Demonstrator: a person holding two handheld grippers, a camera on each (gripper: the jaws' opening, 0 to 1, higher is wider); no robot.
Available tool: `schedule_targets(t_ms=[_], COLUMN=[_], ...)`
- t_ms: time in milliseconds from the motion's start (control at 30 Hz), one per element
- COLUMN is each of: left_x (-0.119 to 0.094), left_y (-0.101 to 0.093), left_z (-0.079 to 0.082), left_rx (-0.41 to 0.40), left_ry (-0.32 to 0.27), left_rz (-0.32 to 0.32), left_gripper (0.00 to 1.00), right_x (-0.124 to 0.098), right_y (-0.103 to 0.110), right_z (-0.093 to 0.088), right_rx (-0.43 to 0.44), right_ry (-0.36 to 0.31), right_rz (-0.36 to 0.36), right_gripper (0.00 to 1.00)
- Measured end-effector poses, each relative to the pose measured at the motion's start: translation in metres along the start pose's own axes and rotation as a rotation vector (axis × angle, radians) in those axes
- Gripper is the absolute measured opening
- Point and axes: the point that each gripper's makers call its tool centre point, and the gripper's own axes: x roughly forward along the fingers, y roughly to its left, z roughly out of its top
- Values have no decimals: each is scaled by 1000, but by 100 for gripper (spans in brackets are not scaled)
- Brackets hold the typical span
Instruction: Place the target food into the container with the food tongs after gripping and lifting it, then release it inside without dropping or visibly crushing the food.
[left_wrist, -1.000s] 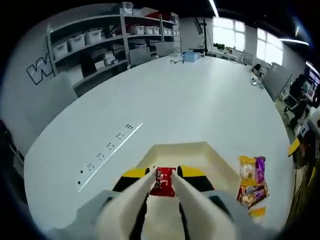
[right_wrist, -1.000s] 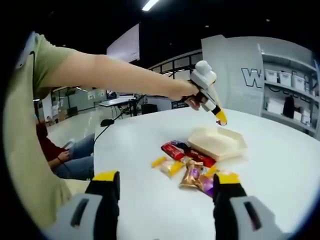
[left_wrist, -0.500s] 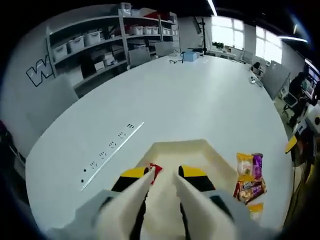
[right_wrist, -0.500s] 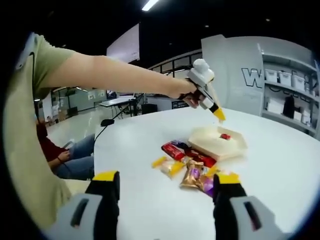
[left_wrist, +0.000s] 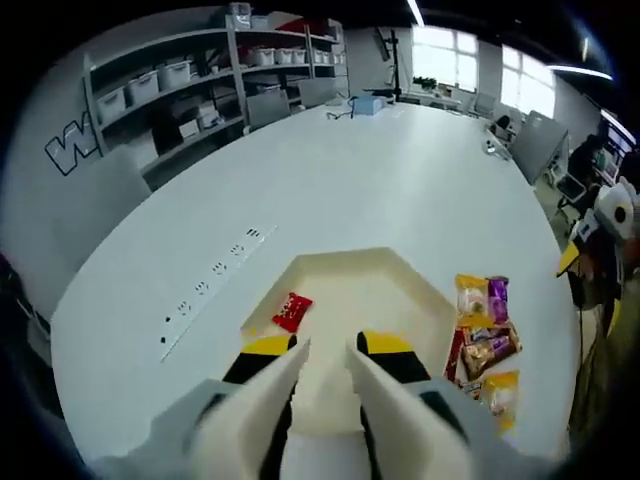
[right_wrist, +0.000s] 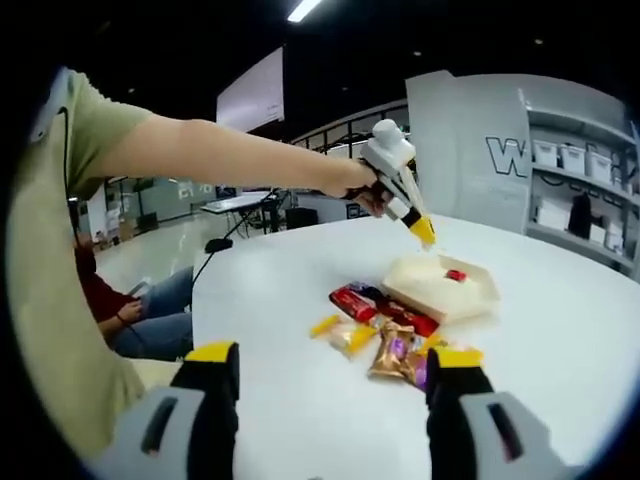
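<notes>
Where the left gripper view begins, at its lower edge, the left gripper points forward with its two pale, yellow-tipped jaws spread slightly apart and nothing between them. Just beyond the tips sits a cream container on a white table. Inside it, near its left wall, lies a small red food packet, clear of the jaws. Beside the container's right edge is a cluster of wrapped snacks in yellow, purple and red. Farther off, shelving with bins lines the wall.

From the right gripper view, the right gripper is nearest, its black, yellow-capped jaws spread wide with nothing between them, above the table. Beyond them lie the wrapped snacks, then the container with the red food packet resting inside. Above the container, a person's outstretched arm holds the left gripper, tilted down toward it.
</notes>
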Motion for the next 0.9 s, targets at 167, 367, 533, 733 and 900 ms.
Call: schedule_targets(t_ms=[167,367,533,733,900], left_x=[-6,-13,-17,-28,-30], left_y=[-18,-50,-81,-115,-131], left_z=[-4,-4,-12,-14,-30], left_rx=[28,45,99,118,144], left_ry=[-1,-20,0,-28,0], left_rz=[-39,-108,-163,-222,-241], left_gripper=[23,23,23,23,23], right_x=[-1,-2,-3,-4,-4], right_y=[0,1,0,1,1], right_z=[-2,-2,-2,-3,-3], right_rx=[0,1,0,-1,-4], right_ry=[4,6,8,11,14], right_rz=[-1,-2,-5,-7,-7], right_gripper=[75,75,75,75,75])
